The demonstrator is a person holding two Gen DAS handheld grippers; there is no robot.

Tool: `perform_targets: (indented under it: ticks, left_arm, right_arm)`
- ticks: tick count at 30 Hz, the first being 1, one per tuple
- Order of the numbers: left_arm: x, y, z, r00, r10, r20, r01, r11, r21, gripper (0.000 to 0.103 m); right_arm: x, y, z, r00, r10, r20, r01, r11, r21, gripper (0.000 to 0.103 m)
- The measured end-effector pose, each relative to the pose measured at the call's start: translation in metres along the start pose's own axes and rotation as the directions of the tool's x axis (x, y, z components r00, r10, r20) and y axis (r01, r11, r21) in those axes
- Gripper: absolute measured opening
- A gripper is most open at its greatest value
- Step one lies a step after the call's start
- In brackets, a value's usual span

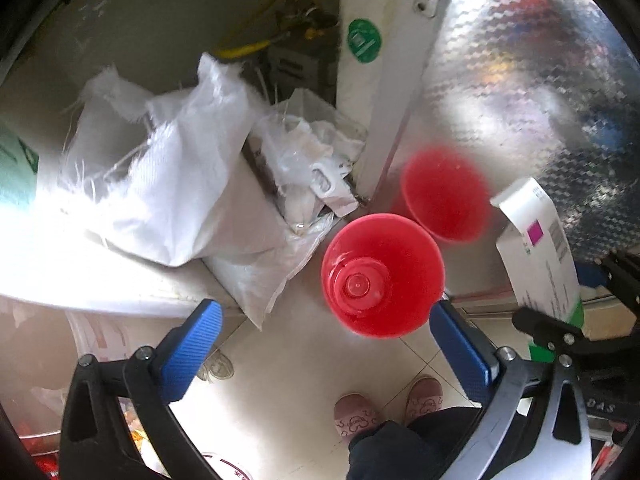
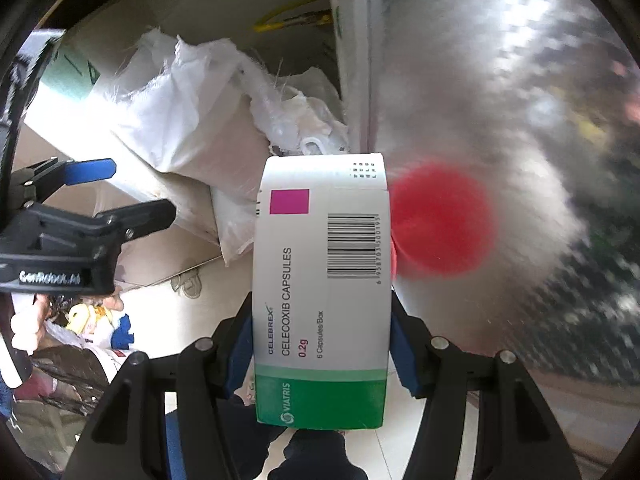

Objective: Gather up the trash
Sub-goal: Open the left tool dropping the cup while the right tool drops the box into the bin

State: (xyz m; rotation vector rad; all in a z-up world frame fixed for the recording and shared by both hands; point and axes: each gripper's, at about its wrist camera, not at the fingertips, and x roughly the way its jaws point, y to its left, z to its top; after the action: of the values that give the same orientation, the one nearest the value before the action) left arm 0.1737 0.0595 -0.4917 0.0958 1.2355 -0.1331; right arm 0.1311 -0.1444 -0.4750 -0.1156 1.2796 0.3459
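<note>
Where glossy red cup (image 1: 382, 276) drops, crumpled sacks (image 1: 176, 184).

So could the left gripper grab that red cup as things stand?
Probably yes. The left gripper is wide open, and the red cup sits just past its fingertips, against one finger, with nothing between. The right gripper, shut on the medicine box, is off to the side.
</note>
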Motion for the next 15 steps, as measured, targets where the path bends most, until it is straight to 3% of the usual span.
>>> perform_targets:
  ticks: [8,10,15]
  left_arm:
    - [0.017,0.020,-0.011,1.000,0.020,0.011,-0.020,0.999,-0.026,0.103]
    - [0.022,0.025,-0.014,1.000,0.017,0.014,-0.016,0.999,-0.047,0.103]
    - [0.023,0.029,-0.019,1.000,0.020,0.012,-0.019,0.998,-0.064,0.103]
  right_arm:
    - [0.036,0.018,0.016,0.998,-0.050,0.022,0.053,0.990,-0.128,0.060]
    - [0.043,0.021,0.017,0.997,-0.066,0.032,0.070,0.986,-0.148,0.072]
    - [0.041,0.023,0.017,0.994,-0.088,0.070,0.098,0.983,-0.156,0.088]
